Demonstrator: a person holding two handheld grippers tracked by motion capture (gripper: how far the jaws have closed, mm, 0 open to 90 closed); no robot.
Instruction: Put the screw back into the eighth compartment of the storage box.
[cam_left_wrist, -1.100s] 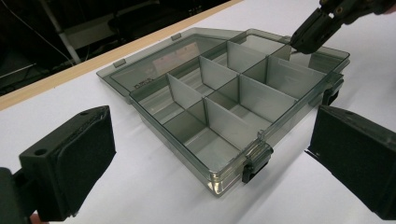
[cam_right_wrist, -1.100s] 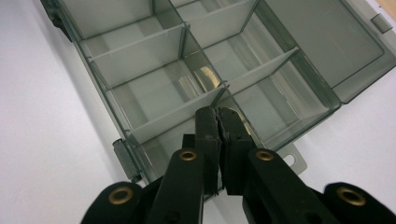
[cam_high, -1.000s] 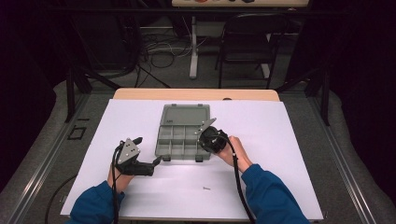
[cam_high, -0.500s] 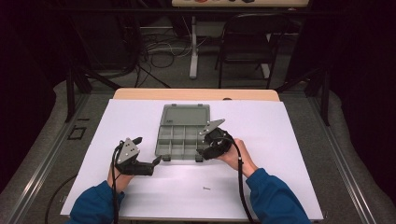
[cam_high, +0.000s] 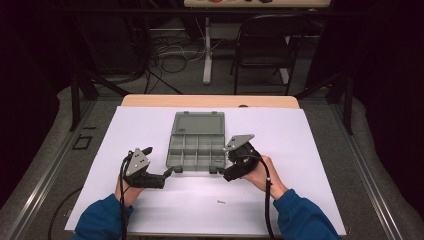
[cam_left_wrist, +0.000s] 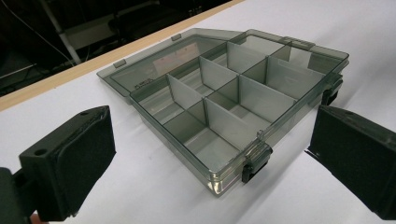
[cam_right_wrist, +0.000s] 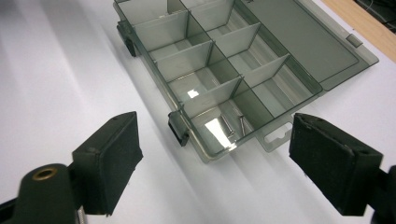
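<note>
As screws (cam_right_wrist: 232, 124) lie boxed, right hand-held gripper (cam_right_wrist: 212, 161) gapes.

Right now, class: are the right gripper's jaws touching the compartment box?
Apart. The right gripper view shows it: the right gripper has its jaws wide open, with bare white table between each jaw and the box.

Looks like a lab or recording studio, not a home. Wooden-edged table (cam_high: 210, 101) covered with a plain white paper sheet (cam_high: 300, 145), standing inside a low metal rail frame (cam_high: 45, 180) on grey carpet floor (cam_high: 380, 165). Black curtained walls (cam_high: 385, 60) all round keep the surroundings dark. Loose black and white cables (cam_high: 165, 47) lie on the floor behind, beside a white stand post (cam_high: 206, 50) and a black metal folding chair (cam_high: 265, 45). A second table edge (cam_high: 255, 3) with small items sits at the far back.
</note>
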